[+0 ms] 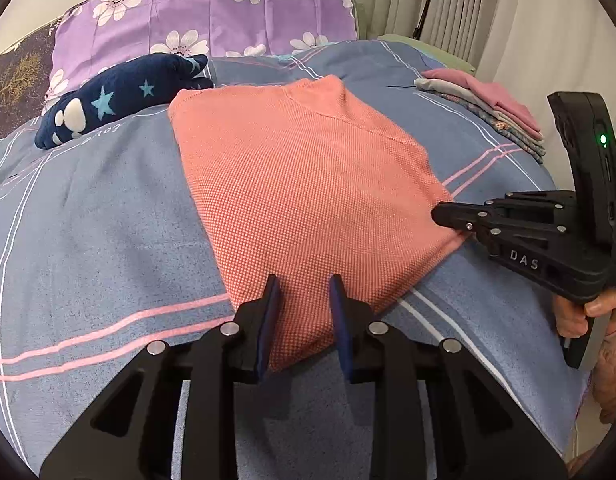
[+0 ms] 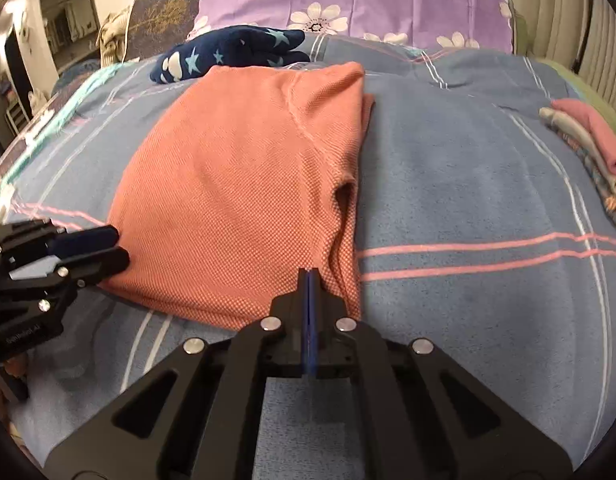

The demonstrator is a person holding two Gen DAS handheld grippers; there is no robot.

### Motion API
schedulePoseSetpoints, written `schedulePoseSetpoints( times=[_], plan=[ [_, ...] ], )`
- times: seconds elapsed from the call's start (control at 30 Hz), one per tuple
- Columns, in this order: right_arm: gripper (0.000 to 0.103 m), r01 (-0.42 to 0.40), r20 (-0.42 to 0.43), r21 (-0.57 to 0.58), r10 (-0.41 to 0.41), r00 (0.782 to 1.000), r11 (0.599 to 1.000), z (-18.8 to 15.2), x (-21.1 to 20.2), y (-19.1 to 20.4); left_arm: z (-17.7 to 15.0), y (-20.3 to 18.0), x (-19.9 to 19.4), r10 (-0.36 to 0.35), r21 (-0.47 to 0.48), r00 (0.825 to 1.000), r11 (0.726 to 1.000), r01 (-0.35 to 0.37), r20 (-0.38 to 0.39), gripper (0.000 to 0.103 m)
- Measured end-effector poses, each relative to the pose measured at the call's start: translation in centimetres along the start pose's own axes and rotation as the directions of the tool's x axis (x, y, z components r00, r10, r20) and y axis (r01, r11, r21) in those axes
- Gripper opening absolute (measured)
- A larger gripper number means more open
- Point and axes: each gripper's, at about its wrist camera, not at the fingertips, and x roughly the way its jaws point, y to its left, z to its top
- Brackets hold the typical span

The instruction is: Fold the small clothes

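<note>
A salmon knit garment [image 1: 308, 168] [image 2: 236, 184] lies folded into a long rectangle on the blue striped bedspread [image 1: 88, 232]. My left gripper [image 1: 306, 280] [image 2: 116, 246] is at its near edge, and a bunch of the cloth rises between the blue pads, which press on it. My right gripper [image 2: 309, 272] [image 1: 437, 216] is shut, pads together, its tip resting at the garment's near right corner. No cloth shows between its pads. A hand [image 1: 587, 316] holds the right gripper's handle.
A navy piece with light stars [image 1: 116, 100] [image 2: 228, 52] lies beyond the garment's far left. A stack of folded clothes [image 1: 491, 108] [image 2: 587, 140] sits at the bed's right edge. A purple flowered pillow [image 1: 212, 8] stands at the head.
</note>
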Motion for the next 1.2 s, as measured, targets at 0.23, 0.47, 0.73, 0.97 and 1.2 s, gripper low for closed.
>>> schedulePoseSetpoints(
  times=[0.23, 0.47, 0.73, 0.97, 1.2],
  plan=[
    [0.005, -0.006, 0.022, -0.005, 0.006, 1.000, 1.000, 1.2, -2.1, 0.3, 0.4, 0.0, -1.9, -0.036, 0.031, 0.999, 0.999, 0.035, 0.024, 0.035],
    [0.039, -0.088, 0.055, 0.048, 0.086, 0.995, 0.995, 4.9, -3.4, -3.1, 3.7, 3.1, -2.0, -0.049, -0.042, 0.998, 0.998, 0.050, 0.030, 0.060],
    [0.055, -0.206, -0.069, 0.176, 0.221, 0.973, 0.963, 7.6, 2.4, -6.2, 5.3, 6.4, 3.4, -0.109, -0.143, 0.990, 0.985, 0.096, -0.088, 0.062],
    [0.065, -0.304, -0.082, 0.194, 0.324, 0.943, 0.933, 8.9, 5.7, -6.3, 7.2, 6.7, 5.7, -0.146, -0.140, 0.983, 0.982, 0.131, -0.108, 0.072],
    [0.067, -0.330, -0.079, 0.177, 0.347, 0.934, 0.927, 10.3, 7.5, -5.8, 8.7, 7.2, 7.3, -0.168, -0.155, 0.975, 0.977, 0.145, -0.145, 0.073]
  ],
)
